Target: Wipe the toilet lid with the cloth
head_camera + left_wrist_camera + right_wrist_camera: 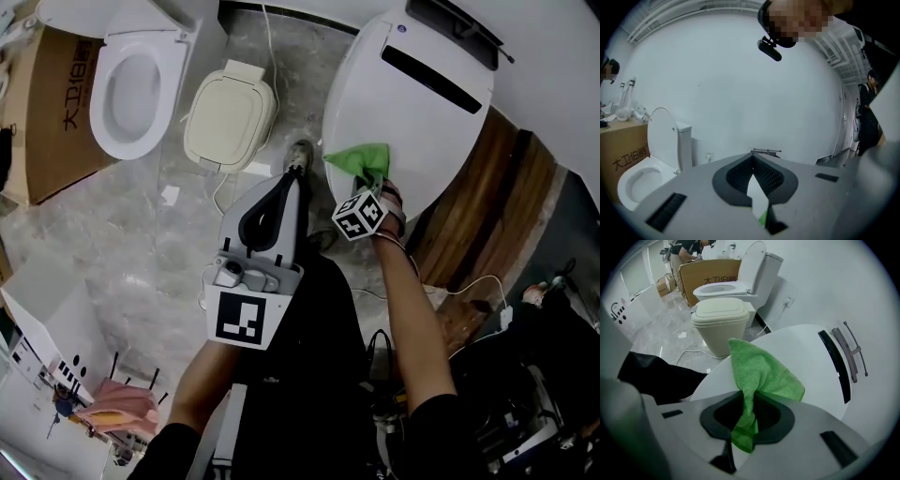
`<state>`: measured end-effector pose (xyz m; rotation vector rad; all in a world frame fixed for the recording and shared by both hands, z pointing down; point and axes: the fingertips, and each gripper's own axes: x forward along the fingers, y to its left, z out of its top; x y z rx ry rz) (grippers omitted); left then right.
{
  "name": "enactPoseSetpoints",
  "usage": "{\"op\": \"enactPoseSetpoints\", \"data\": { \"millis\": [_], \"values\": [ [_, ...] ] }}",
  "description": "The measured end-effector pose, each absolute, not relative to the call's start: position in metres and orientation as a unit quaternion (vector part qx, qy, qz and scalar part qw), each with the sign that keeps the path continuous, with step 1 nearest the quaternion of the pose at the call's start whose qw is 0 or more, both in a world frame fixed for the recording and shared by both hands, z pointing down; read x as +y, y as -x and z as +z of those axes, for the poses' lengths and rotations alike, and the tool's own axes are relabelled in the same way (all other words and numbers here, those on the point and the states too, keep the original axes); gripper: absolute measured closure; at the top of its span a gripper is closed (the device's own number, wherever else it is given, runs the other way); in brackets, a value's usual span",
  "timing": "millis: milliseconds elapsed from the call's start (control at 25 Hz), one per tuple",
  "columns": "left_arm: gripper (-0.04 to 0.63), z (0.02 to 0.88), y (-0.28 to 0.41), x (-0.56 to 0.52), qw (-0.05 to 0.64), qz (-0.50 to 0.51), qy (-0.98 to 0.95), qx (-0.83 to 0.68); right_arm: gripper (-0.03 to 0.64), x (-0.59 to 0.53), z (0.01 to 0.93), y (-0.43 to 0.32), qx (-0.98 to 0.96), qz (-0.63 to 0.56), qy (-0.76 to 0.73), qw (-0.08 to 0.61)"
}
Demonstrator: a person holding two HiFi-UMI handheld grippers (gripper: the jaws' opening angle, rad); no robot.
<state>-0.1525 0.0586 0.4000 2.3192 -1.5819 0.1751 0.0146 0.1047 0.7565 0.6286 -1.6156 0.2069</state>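
Observation:
The closed white toilet lid point(412, 112) fills the upper right of the head view. A green cloth point(361, 161) lies on its near edge, spread over the lid point(797, 357) in the right gripper view. My right gripper point(375, 180) is shut on the cloth point(759, 371), and a bunched tail hangs down between its pads point(745, 401). My left gripper point(292, 176) hovers left of the lid over the floor, touching nothing. Its jaws point(752, 161) meet at the tips with nothing between them.
A second toilet point(136, 80) with its seat up stands at the upper left beside a cardboard box point(52, 103). A beige lidded bin point(230, 117) sits between the two toilets. A wooden panel point(492, 206) lies right of the lid. Cables run across the marble floor point(141, 244).

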Motion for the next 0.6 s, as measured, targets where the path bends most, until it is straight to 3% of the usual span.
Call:
{"op": "enactPoseSetpoints", "data": {
  "millis": [600],
  "values": [
    [0.595,0.393,0.14,0.09,0.157,0.055,-0.812,-0.559,0.541,0.233,0.775,-0.01,-0.72,0.102,-0.207,0.655]
  ]
}}
